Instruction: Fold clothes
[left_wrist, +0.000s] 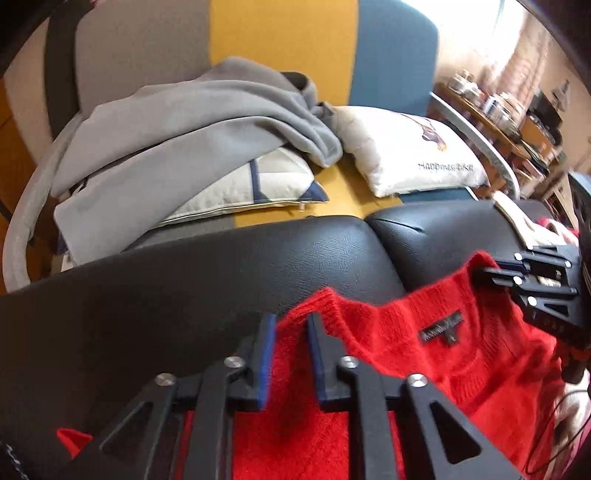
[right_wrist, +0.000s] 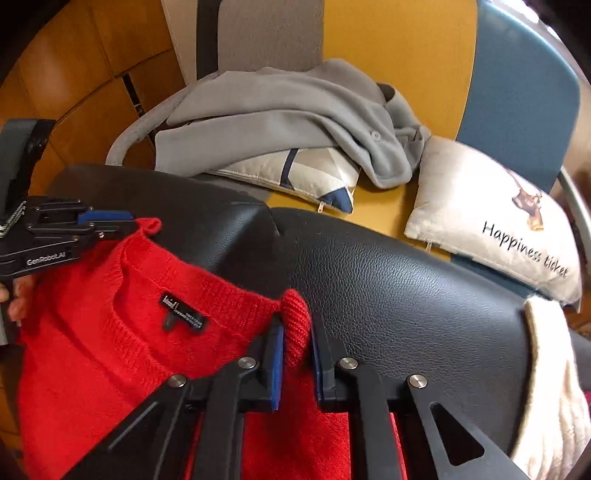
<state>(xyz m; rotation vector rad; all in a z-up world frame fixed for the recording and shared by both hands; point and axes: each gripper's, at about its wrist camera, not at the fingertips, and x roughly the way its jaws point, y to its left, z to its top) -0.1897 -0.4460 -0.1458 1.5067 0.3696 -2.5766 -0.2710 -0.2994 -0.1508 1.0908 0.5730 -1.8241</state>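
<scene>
Pinching red sweater (left_wrist: 424, 354) shoulders | left gripper (left_wrist: 291, 354) fingers clamped | right gripper (right_wrist: 297, 354) fingers clamped | over black cushion (right_wrist: 406, 280)

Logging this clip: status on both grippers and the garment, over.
Left gripper and right gripper shut on red sweater at collar ends. Sweater over black leather seat back. Cream garment draped alongside, clear.

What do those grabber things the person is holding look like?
Both the left gripper and the right gripper are black plastic, with triangle-shaped holes, round silver bolts and flat blue pads on two fingers. White letters on the left one's side say GenRobot.AI.
</scene>
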